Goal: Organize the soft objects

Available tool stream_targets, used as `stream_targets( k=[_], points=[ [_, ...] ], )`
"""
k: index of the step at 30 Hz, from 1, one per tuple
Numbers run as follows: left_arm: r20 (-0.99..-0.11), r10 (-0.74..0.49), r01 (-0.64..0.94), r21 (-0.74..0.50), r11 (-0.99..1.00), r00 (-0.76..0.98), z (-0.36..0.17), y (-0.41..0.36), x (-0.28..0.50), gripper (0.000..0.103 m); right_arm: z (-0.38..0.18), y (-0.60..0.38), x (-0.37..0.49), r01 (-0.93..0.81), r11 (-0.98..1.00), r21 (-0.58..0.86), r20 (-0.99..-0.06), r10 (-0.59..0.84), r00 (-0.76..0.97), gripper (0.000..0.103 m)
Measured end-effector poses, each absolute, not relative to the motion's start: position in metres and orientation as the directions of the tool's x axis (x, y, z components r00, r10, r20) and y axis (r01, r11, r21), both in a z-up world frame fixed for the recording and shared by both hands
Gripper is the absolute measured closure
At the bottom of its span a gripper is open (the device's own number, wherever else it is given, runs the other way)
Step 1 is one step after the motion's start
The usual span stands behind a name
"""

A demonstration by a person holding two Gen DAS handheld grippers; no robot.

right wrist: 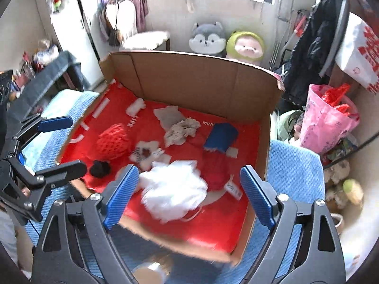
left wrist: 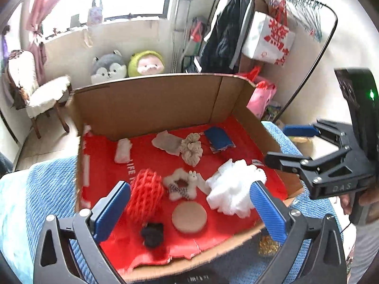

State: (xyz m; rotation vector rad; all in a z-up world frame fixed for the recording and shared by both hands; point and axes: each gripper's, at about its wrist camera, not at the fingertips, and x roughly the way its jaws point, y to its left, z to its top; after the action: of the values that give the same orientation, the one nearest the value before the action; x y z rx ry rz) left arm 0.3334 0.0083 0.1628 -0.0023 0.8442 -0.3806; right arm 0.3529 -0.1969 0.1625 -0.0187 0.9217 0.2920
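A shallow cardboard box [left wrist: 154, 104] [right wrist: 189, 82] with a red lining holds several soft items. Among them are a white fluffy pouf [left wrist: 234, 187] [right wrist: 173, 189], a red foam net [left wrist: 145, 194] [right wrist: 113, 140], a tan round pad [left wrist: 189, 216], a black scrunchie [left wrist: 152, 234] [right wrist: 100, 168], a white star-shaped plush [left wrist: 180, 184] and a blue cloth [left wrist: 219, 137] [right wrist: 221, 137]. My left gripper [left wrist: 189, 185] [right wrist: 75, 142] hangs open above the box's near left side, nothing between its fingers. My right gripper [right wrist: 189, 169] [left wrist: 278, 144] is open above the pouf, also empty.
The box rests on a blue knit blanket [left wrist: 52, 189] [right wrist: 296, 165]. Behind it sit two plush toys [left wrist: 109, 67] and a padded chair [left wrist: 45, 92]. A pink bag [right wrist: 327, 123] and a clothes rack [left wrist: 308, 2] stand at the right. A gold item [left wrist: 267, 246] lies beside the box's near edge.
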Motion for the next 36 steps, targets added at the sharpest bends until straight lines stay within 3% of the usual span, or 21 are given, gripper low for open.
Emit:
stream_targets(
  k=[13,21,36],
  points=[
    [-0.643,-0.275,0.245,-0.138,0.960,0.714,0.152,0.030,0.270,0.000,0.153,-0.191,0.281,-0.184,0.982,0.046,-0.709,0.162,0.686,0.012],
    [-0.661,-0.211,0.210,-0.082,0.974,0.720,0.121,0.021,0.260,0.000,0.127,-0.187,0.276,-0.150,0.987,0.065,-0.702,0.152,0.695,0.012],
    [-0.733,-0.186,0.175,-0.093,0.980,0.655,0.085,0.015,0.286,0.000,0.085,-0.190,0.297,-0.109,0.992,0.061,-0.756,0.117,0.644,0.012]
  ],
)
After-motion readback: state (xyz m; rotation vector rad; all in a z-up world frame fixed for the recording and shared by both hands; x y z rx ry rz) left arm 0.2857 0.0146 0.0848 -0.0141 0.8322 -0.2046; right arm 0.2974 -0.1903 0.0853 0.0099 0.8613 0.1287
